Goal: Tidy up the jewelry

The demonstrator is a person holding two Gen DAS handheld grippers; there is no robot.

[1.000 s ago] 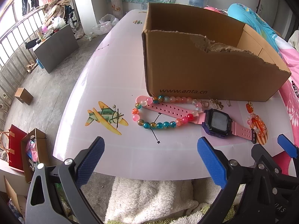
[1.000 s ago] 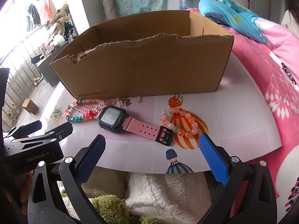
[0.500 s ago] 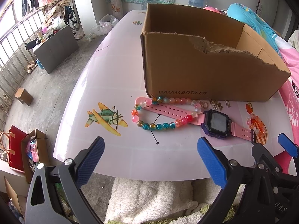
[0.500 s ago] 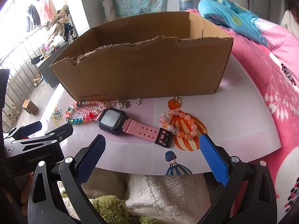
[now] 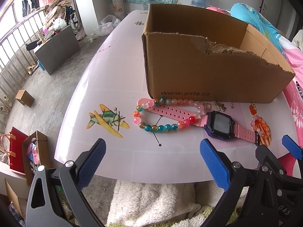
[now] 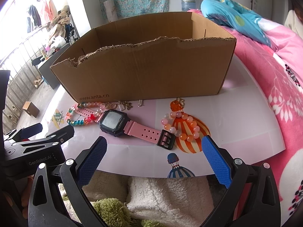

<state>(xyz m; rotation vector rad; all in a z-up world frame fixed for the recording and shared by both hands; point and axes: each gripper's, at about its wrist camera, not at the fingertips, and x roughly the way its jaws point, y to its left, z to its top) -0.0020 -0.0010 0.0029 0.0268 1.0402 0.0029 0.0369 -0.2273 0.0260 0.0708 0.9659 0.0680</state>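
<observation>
Cardboard is filling the middle of both my views: the box (image 5: 208, 71) is sitting open-topped on the pale pink table (image 5: 113, 79), its torn front wall facing me. My left camera is showing the box's left end wall, the floor beyond the table edge and a plane sticker (image 5: 107, 120); my right camera is instead showing the box's right end, a pink blanket (image 6: 280, 87) and a striped balloon sticker (image 6: 189, 132).

The watch (image 6: 121, 123) is lying flat just in front of the box, its long axis running left to right along the box front, face up, buckle end pointing right and toward me. Its holed strap is passing through the teal bracelet (image 5: 161, 127), which is lying at the box's left corner. The buckle is touching the orange bracelet (image 6: 181, 124), which is resting on the balloon sticker. Small metal charms (image 6: 125, 105) are lying just beside the box base, between the two bracelets.

I am holding both grippers low at the table's near edge, side by side, pointing forward at the box. My left gripper (image 5: 152, 162) is spread wide with nothing between its fingers. My right gripper (image 6: 154, 159) is equally wide apart and empty, aimed at the buckle and orange bracelet.
</observation>
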